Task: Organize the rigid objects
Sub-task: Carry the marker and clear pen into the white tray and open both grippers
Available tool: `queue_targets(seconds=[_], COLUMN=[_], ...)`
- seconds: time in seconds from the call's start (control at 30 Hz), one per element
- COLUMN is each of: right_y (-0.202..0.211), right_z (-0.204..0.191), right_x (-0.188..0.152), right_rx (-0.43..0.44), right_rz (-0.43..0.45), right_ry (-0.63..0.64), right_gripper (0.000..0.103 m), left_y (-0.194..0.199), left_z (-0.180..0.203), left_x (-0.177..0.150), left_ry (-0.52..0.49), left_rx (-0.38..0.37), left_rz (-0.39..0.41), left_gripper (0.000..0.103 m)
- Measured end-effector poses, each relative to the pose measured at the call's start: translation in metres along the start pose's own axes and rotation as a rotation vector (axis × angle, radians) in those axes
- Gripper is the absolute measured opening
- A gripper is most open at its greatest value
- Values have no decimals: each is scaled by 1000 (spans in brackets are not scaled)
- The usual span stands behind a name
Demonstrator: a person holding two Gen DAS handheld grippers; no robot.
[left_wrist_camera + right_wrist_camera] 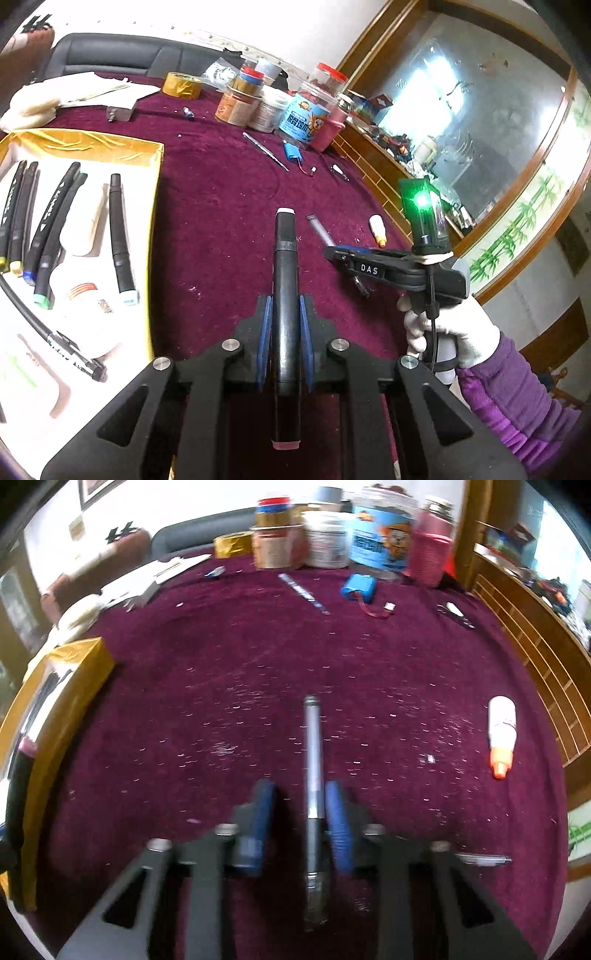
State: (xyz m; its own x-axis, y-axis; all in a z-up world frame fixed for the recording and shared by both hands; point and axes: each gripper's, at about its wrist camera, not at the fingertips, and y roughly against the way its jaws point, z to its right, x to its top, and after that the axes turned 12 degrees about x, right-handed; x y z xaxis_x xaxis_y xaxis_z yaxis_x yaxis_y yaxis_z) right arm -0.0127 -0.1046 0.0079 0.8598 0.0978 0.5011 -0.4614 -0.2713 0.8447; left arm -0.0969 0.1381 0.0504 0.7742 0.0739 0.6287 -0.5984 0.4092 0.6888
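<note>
Left tool [286,325]: clamps black marker [285,295] above tabletop [221,229]. Right tool [301,816]: closed on grey pen [313,760], right of gold box [85,146].

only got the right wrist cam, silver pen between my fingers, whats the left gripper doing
Observer: The left gripper is shut on a black marker, held lengthwise.
Operator: whats inside the gold box on my left
Observer: The gold box holds several capped markers lying side by side.
Operator: is my pen really gripped
Observer: Seen from the side, the right gripper clamps the silver pen, which sticks out on both sides.
</note>
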Motion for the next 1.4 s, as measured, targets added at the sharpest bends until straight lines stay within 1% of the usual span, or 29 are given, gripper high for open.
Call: queue_targets(seconds=[0.03,0.1,0.13,0.2,0.3,0.37,0.43,0.53,0.63,0.77,0.87,0.93,1.13,1.3,1.37,1.4], right_y=[-1,0,0,1,12,21,30,40,42,39,33,28,10,-10,-16,-20], right_z=[-4,-8,-8,-5,-2,-7,-13,-30,-49,-78,-104,-122,-176,-210,-218,-223], right_x=[0,-3,-4,-5,-11,-13,-15,-13,-11,-8,-5,-4,-5,1,6,8], right_rx=[2,-3,12,62,169,236,310,393,473,556,597,618,654,653,657,658], right_rz=[-7,-8,-4,11,47,63,79,96,95,75,50,28,-32,-78,-89,-94], right_ry=[10,11,-4,-48,-109,-129,-139,-129,-118,-96,-72,-48,16,33,29,27], right_gripper=[8,7,7,7,7,7,7,7,8,8,8,8,8,8,8,8], left_y=[1,2,3,5,13,20,28,39,53,65,73,75,65,61,60,60], left_z=[-2,-3,-2,-3,-10,-19,-35,-61,-96,-130,-151,-163,-192,-195,-196,-196], left_x=[0,1,0,0,2,4,7,7,5,0,-5,-7,-14,-11,-11,-9], left_ry=[8,12,11,12,27,48,78,138,219,287,319,329,389,385,388,388], left_rx=[-5,-9,-11,-11,-12,-1,23,65,122,197,266,333,413,438,433,423], left_rz=[4,11,16,23,42,60,82,108,136,159,174,175,123,130,131,132], left_gripper=[13,13,13,13,13,13,13,13,13,13,13,13,13,14,18,22])
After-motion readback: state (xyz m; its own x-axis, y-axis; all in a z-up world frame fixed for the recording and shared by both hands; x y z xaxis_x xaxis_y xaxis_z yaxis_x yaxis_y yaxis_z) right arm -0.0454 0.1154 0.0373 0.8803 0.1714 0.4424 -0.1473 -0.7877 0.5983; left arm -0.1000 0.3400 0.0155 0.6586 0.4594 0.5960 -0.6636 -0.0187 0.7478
